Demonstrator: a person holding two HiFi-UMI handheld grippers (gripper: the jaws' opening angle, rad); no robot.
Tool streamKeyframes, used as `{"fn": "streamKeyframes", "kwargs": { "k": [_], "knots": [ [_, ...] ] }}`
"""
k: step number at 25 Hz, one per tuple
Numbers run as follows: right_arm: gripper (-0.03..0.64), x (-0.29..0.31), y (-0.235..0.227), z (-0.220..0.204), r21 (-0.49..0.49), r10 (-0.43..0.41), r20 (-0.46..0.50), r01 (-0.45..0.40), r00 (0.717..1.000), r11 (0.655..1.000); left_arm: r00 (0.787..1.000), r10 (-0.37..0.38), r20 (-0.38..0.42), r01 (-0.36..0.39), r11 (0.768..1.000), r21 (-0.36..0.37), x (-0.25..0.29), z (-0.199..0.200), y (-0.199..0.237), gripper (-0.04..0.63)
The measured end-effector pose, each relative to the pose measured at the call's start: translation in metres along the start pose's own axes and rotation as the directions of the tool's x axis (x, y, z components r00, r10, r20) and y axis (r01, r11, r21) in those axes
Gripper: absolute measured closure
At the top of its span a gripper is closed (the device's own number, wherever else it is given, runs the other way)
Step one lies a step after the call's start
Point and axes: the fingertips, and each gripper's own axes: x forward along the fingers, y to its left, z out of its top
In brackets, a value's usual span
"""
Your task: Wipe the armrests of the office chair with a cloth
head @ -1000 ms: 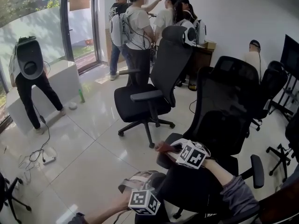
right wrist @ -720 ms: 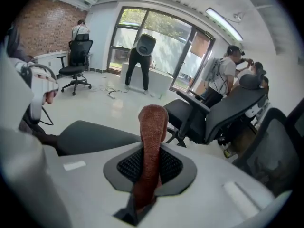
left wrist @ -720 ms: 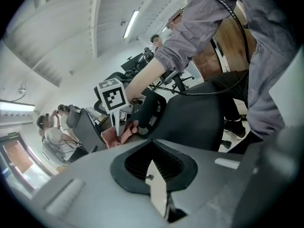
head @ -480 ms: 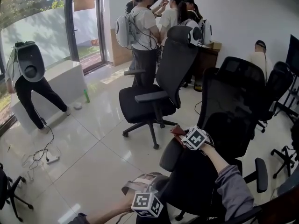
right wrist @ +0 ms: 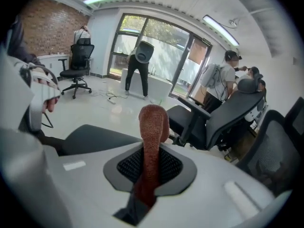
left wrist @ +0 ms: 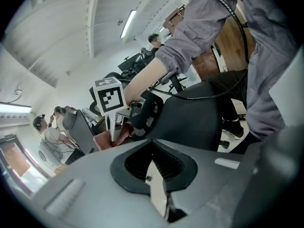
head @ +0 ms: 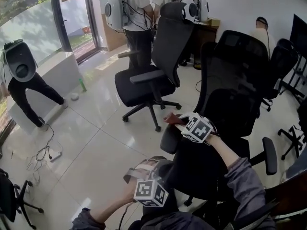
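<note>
A black mesh office chair (head: 231,75) stands right in front of me. My right gripper (head: 175,122) is shut on a reddish-brown cloth (head: 169,119) just above the front end of the chair's left armrest (head: 168,141). In the right gripper view the cloth (right wrist: 153,127) stands up from between the closed jaws of that gripper (right wrist: 150,156). My left gripper (head: 143,170) hangs low beside the seat, shut with nothing in it. The left gripper view looks past its jaws (left wrist: 155,164) to the cloth (left wrist: 112,137) and the armrest (left wrist: 150,111). The chair's right armrest (head: 270,155) is bare.
A second black chair (head: 152,83) stands further out on the tiled floor. Several people (head: 136,11) crowd at the back by a desk. One person (head: 21,73) bends by the window. Cables (head: 47,153) lie on the floor at left. More chairs (head: 287,73) stand at right.
The head view has shifted and tilted. My right gripper with the cloth has edged forward along the left armrest's front end. The left gripper has hardly moved.
</note>
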Motion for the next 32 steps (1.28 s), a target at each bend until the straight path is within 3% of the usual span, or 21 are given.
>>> {"fn": "streamKeyframes", "kwargs": {
  "k": [5,10,12,15,20,25,27,32],
  "knots": [
    [0.568,-0.031,0.072,0.018,-0.104,0.106,0.063,-0.099,0.992,0.990,1.000,0.002,0.008,-0.002,1.000,-0.003,-0.002,0.000,0.001,0.578],
    [0.568,-0.065,0.127,0.028,-0.149,0.201,0.167,-0.177,0.965,0.973,1.000,-0.008,0.008,0.008,1.000,-0.009,-0.003,-0.002,-0.003,0.578],
    [0.568,-0.075,0.129,0.028,-0.137,0.178,0.206,-0.152,0.962,0.979,1.000,-0.010,0.009,0.010,1.000,-0.008,-0.002,-0.003,-0.004,0.578],
    [0.568,-0.083,0.105,0.012,-0.039,0.075,0.240,-0.068,0.968,0.997,1.000,-0.012,0.004,0.013,1.000,-0.010,-0.003,-0.001,-0.002,0.578],
    [0.568,-0.066,0.039,-0.060,0.186,-0.125,0.112,0.103,0.986,0.977,1.000,-0.018,0.001,0.018,1.000,-0.013,0.000,0.000,-0.004,0.578],
    [0.568,-0.032,0.016,-0.117,0.398,-0.125,-0.013,0.120,0.992,0.910,1.000,-0.029,-0.007,0.029,1.000,-0.011,-0.001,-0.001,-0.006,0.578],
    [0.568,-0.014,0.018,-0.132,0.407,-0.099,-0.057,0.113,0.993,0.906,0.999,-0.030,-0.013,0.030,0.999,-0.013,0.001,-0.002,-0.007,0.578],
    [0.568,0.028,0.034,-0.136,0.332,-0.026,-0.089,0.054,0.996,0.942,0.999,-0.036,-0.019,0.036,0.999,-0.009,0.002,-0.003,-0.009,0.578]
  ]
}}
